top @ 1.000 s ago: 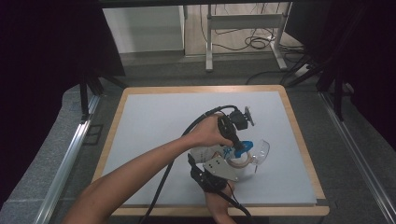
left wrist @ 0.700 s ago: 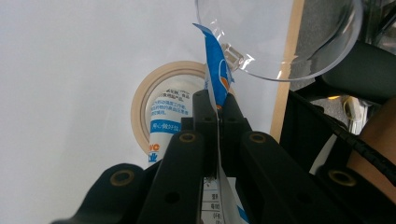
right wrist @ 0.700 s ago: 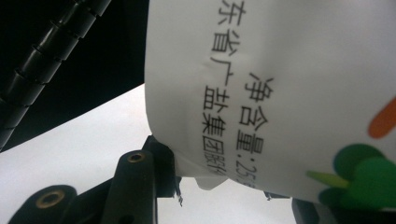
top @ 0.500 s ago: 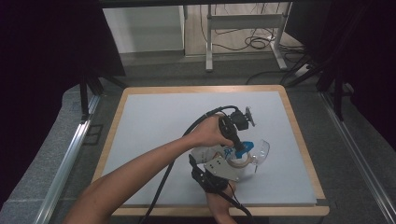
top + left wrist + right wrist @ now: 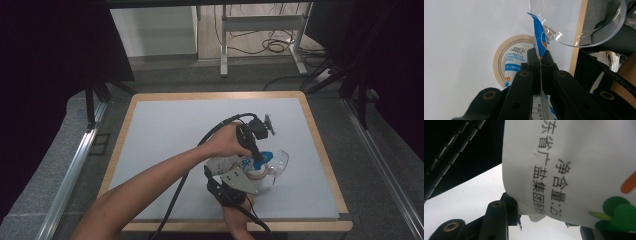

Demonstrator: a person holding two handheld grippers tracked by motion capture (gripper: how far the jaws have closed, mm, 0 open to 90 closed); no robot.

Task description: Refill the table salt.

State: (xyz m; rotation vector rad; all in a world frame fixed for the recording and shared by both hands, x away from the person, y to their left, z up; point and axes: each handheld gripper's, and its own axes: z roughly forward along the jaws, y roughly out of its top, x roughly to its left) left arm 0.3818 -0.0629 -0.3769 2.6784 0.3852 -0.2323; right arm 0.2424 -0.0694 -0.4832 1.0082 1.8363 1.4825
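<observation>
A white bag with blue and orange print [image 5: 227, 164] stands between both grippers, beside a clear plastic bowl [image 5: 281, 161]. My left gripper [image 5: 258, 159] comes down from above, and in the left gripper view the left gripper [image 5: 539, 53] is shut on the bag's blue top edge [image 5: 539, 37], just under the bowl [image 5: 576, 22]. My right gripper [image 5: 248, 175], topped by its grey plate, comes in from the near edge. In the right gripper view the bag's printed lower part [image 5: 574, 170] sits between the jaws of the right gripper [image 5: 546, 218], and they press on it.
A roll of beige tape [image 5: 501, 53] lies flat on the white table top [image 5: 165, 135] under the bag. The wooden rim [image 5: 327, 165] runs close on the right. A black cable [image 5: 215, 131] loops from the left gripper.
</observation>
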